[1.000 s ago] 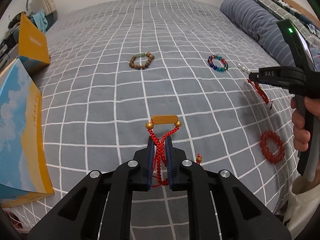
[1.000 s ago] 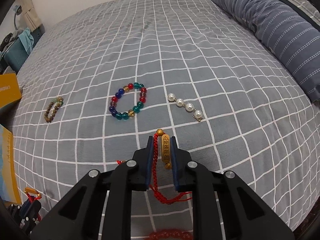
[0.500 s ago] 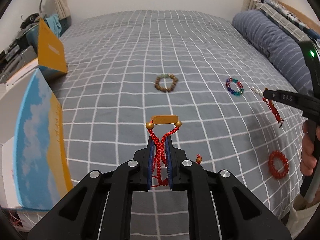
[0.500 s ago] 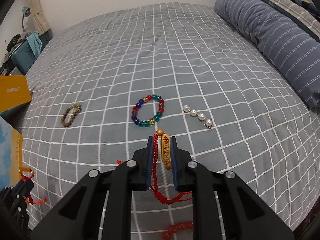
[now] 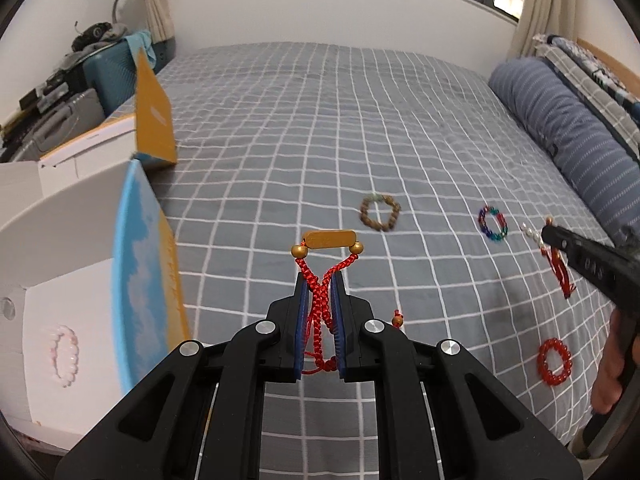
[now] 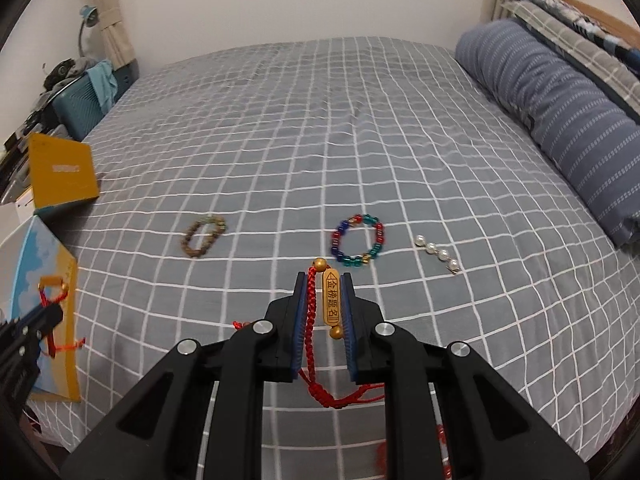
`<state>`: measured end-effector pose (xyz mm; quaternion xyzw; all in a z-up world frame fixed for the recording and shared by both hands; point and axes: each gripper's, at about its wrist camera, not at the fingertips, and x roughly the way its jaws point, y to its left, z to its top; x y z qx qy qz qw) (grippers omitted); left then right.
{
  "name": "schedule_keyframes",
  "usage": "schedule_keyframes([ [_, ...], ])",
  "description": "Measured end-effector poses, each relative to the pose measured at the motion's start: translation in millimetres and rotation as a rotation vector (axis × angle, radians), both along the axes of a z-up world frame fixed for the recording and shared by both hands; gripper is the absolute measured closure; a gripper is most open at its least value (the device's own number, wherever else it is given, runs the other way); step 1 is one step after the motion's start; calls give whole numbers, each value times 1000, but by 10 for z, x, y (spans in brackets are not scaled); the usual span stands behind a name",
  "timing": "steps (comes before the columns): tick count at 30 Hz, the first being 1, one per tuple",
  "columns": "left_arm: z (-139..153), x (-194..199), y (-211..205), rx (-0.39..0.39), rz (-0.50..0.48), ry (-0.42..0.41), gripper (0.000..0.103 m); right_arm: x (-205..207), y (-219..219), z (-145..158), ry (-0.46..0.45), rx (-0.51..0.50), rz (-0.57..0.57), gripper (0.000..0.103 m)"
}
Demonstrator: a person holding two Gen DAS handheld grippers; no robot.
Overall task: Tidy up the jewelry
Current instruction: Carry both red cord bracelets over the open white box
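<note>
My left gripper (image 5: 320, 280) is shut on a red cord bracelet with a gold plate (image 5: 329, 239), held above the bed beside an open white box (image 5: 60, 300) with a blue and yellow lid (image 5: 136, 276). A pink bead bracelet (image 5: 64, 354) lies in the box. My right gripper (image 6: 323, 280) is shut on a second red cord bracelet with an inscribed gold plate (image 6: 332, 304). On the bed lie a brown bead bracelet (image 6: 204, 235), a multicoloured bead bracelet (image 6: 357, 240), a pearl clasp piece (image 6: 437, 254) and a red bead bracelet (image 5: 554, 364).
The grey checked bedspread (image 6: 320, 140) fills both views. A blue striped pillow (image 6: 560, 128) lies along the right. A second yellow box flap (image 5: 154, 116) stands at the left edge, with a teal case (image 6: 80, 100) and clutter beyond it.
Both grippers have risen and pulled back, so the bed items look smaller. The left gripper has moved left toward the open box, whose inside and pink bracelet now show.
</note>
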<state>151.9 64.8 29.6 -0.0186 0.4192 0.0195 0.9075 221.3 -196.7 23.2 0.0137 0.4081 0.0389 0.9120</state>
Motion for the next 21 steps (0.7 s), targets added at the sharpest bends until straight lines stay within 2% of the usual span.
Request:
schedule_keyframes([
  [12,240,-117,358,8,43,-29,92,-173,647,193,-27,13,100,88],
  [21,530,-443,775,-5,86,-77,92,-385,1257,453,-64,16,182,88],
])
